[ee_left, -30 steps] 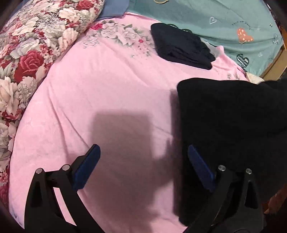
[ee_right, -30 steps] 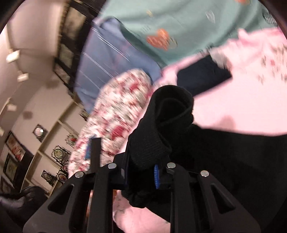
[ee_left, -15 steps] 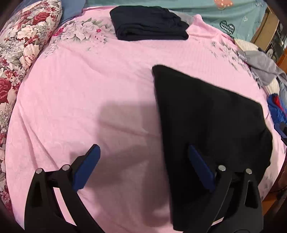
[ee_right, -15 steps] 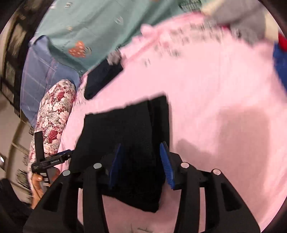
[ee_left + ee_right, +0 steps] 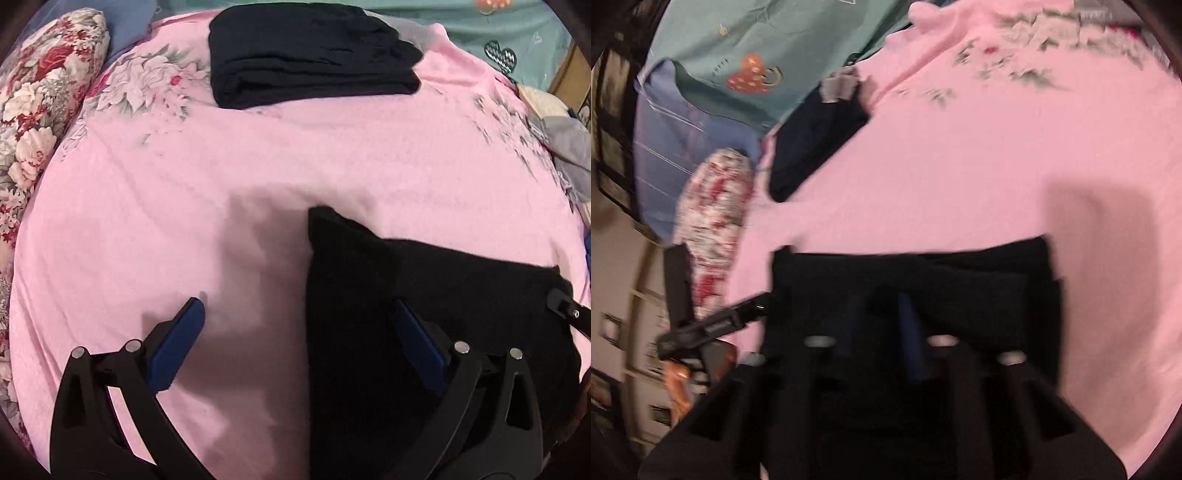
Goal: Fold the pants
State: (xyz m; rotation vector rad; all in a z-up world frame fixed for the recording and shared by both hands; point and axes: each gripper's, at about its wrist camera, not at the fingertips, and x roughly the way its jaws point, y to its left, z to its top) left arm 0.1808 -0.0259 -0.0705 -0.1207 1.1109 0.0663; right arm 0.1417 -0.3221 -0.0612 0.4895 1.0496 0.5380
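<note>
Black pants (image 5: 424, 295) lie folded flat on the pink bedspread (image 5: 184, 206); they also show in the right wrist view (image 5: 923, 273). My left gripper (image 5: 295, 325) is open and empty, low over the bed, its right finger over the pants' left part and its left finger over bare pink cloth. My right gripper (image 5: 879, 317) is over the pants' near edge with its blue pads a narrow gap apart; the view is blurred, and whether cloth sits between them is unclear.
A second folded dark garment (image 5: 306, 55) lies at the far side of the bedspread, also in the right wrist view (image 5: 812, 144). A floral pillow (image 5: 40, 96) is at the left. Teal bedding (image 5: 517, 33) lies behind, grey clothes (image 5: 569, 147) at the right.
The right gripper brought the pants down from the air onto the bed and its pads parted from the cloth. The left gripper moved forward and lower over the pants' left edge, staying open.
</note>
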